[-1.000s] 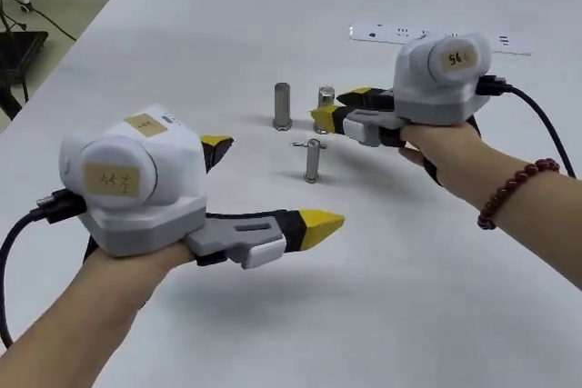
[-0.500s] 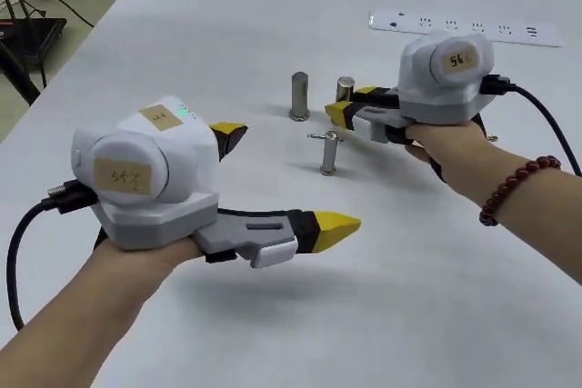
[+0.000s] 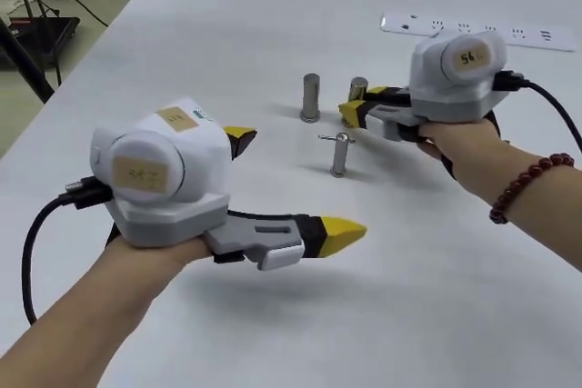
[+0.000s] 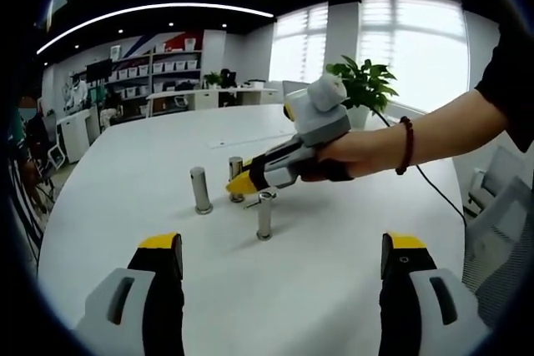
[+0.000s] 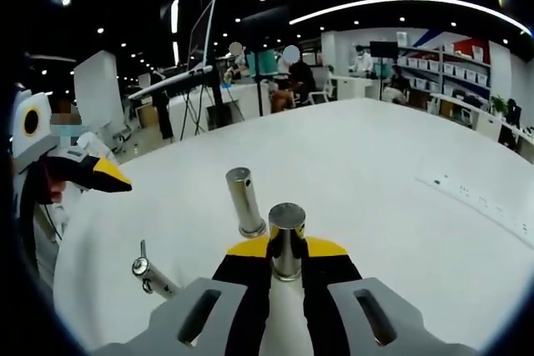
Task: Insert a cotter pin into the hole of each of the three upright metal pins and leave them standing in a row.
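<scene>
Pin [image 5: 286, 224] in right claw [image 5: 284, 256] (edges far)

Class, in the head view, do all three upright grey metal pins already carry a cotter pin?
No, the far-left metal pin stands bare; the nearest pin has a cotter pin through it.

Shiny metal pin [image 5: 286, 235]; matt white table [image 5: 375, 147].

Three metal pins [image 3: 311, 97] stand at upper centre, one cotter pin [image 3: 326, 138] through the nearest. One power strip [image 3: 482, 29] lies upper right.
</scene>
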`<action>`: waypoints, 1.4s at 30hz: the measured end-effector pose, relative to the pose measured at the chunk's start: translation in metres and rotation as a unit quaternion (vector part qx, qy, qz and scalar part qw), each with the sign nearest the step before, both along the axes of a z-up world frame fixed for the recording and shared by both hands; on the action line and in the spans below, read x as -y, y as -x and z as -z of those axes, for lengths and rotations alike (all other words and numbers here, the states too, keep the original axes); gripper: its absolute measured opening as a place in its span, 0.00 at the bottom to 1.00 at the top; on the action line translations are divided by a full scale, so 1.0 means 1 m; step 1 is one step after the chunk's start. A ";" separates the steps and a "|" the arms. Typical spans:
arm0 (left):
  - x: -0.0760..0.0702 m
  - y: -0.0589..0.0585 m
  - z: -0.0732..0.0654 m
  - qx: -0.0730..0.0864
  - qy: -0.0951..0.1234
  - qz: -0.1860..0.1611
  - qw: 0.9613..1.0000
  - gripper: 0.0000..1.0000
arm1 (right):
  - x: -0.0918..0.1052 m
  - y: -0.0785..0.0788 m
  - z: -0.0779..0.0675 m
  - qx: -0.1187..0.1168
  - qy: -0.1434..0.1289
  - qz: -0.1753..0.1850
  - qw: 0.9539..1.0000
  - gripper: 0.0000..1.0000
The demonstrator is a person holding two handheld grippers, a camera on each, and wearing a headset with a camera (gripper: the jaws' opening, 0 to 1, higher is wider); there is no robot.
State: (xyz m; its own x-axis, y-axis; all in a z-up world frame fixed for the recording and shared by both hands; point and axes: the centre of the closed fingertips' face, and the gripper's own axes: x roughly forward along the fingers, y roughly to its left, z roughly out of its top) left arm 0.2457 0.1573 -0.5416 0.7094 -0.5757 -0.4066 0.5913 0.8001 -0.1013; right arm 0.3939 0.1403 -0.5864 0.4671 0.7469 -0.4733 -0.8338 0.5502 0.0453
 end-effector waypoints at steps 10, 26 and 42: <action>-0.002 0.000 -0.005 0.003 0.004 -0.004 1.000 0.99 | 0.010 -0.001 -0.007 0.011 0.009 0.019 1.000 0.08; 0.002 0.012 -0.013 0.002 -0.010 -0.009 1.000 0.99 | 0.054 0.029 -0.015 0.015 0.020 0.049 0.998 0.08; 0.006 0.017 -0.019 0.010 0.002 -0.018 1.000 0.99 | 0.080 0.072 -0.022 0.019 0.025 0.066 0.997 0.08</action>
State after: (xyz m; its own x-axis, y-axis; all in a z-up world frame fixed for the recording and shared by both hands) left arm 0.2282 0.1513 -0.5231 0.7377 -0.5507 -0.3904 0.5635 0.8208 -0.0930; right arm 0.3220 0.0599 -0.5647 0.5790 0.6534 -0.4876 -0.7540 0.6566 -0.0155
